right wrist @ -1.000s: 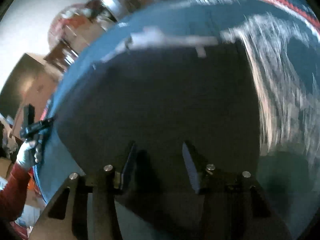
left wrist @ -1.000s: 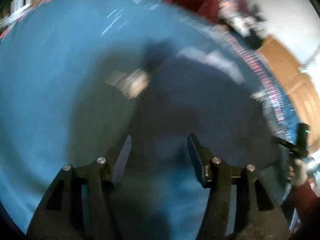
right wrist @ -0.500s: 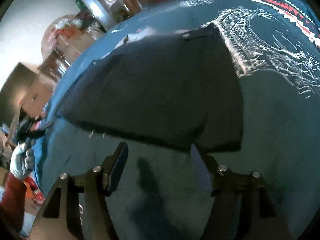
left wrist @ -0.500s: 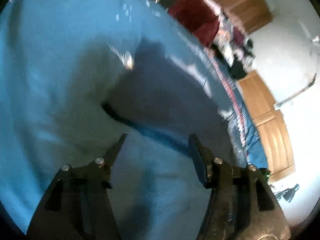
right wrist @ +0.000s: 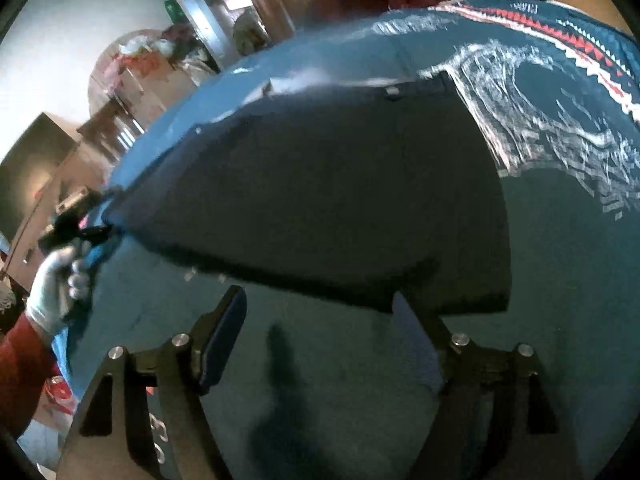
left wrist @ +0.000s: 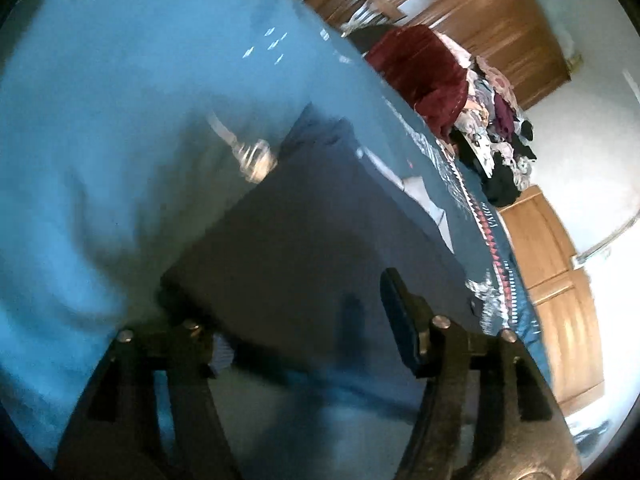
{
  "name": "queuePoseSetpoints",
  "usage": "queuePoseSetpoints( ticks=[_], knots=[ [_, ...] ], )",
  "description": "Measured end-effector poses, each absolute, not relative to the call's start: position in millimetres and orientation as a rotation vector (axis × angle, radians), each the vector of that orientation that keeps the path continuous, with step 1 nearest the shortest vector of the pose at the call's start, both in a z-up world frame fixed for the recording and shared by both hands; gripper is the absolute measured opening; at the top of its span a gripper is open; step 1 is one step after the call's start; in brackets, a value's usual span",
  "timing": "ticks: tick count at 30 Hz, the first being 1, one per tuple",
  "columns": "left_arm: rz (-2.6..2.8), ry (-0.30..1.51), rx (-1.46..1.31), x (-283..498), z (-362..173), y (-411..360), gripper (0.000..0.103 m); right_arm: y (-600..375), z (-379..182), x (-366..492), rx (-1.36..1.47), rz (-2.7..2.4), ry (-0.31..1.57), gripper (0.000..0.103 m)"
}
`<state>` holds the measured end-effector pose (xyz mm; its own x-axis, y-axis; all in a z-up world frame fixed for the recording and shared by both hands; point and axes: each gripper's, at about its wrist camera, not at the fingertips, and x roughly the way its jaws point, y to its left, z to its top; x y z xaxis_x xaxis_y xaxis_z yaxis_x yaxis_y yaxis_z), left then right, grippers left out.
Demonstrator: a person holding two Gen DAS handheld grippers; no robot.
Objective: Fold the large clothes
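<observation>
Dark navy garment [right wrist: 320,208], folded flat, lies on a teal patterned bedspread [right wrist: 560,240]. We see our right tongs [right wrist: 320,320] spread wide and empty, poised at the garment's near edge. Our left tongs [left wrist: 304,320] also gape open; one finger is hidden at the garment's edge, so we cannot tell whether it touches. A gloved hand [right wrist: 56,284] holds them at left.

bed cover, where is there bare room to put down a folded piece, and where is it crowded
Bare: the plain blue bed cover left of the dark garment, and the strip between its near hem and the right gripper. The printed stretch on its right is also free. Crowded: the clothes pile at the far edge, by the wooden cabinets.
</observation>
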<state>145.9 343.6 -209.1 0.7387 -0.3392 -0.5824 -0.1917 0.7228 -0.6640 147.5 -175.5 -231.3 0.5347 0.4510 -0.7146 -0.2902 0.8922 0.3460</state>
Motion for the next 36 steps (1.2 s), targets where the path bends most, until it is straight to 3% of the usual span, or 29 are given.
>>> queuePoseSetpoints(
  ticks=[1,3,5,9,13,15,17,23,32,36],
  knots=[
    [-0.081,0.758,-0.768,146,-212,343,0.052,-172,-231,149,0.185,0.438,0.910,0.080],
    [-0.057,0.795,-0.781,149,-227,347,0.032,-166,-237,152,0.167,0.417,0.929,0.080],
    [-0.042,0.806,-0.828,146,-236,356,0.024,-159,-242,153,0.124,0.394,0.939,0.080],
    [-0.047,0.792,-0.842,142,-236,359,0.024,-143,-242,147,0.029,0.339,0.947,0.083],
    [-0.095,0.797,-0.839,146,-235,355,0.038,-127,-245,138,-0.026,0.262,0.973,0.084],
    [-0.143,0.793,-0.837,148,-233,352,0.056,-122,-253,135,-0.033,0.218,0.978,0.095],
    [-0.175,0.802,-0.792,150,-229,345,0.067,-118,-259,133,-0.024,0.185,0.966,0.103],
    [-0.213,0.833,-0.697,154,-222,330,0.092,-118,-260,134,0.001,0.143,0.939,0.103],
    [-0.230,0.777,-0.705,148,-223,333,0.096,-118,-266,136,-0.020,0.154,0.917,0.103],
    [-0.229,0.769,-0.713,144,-222,337,0.090,-119,-266,136,-0.015,0.161,0.911,0.103]
  ],
)
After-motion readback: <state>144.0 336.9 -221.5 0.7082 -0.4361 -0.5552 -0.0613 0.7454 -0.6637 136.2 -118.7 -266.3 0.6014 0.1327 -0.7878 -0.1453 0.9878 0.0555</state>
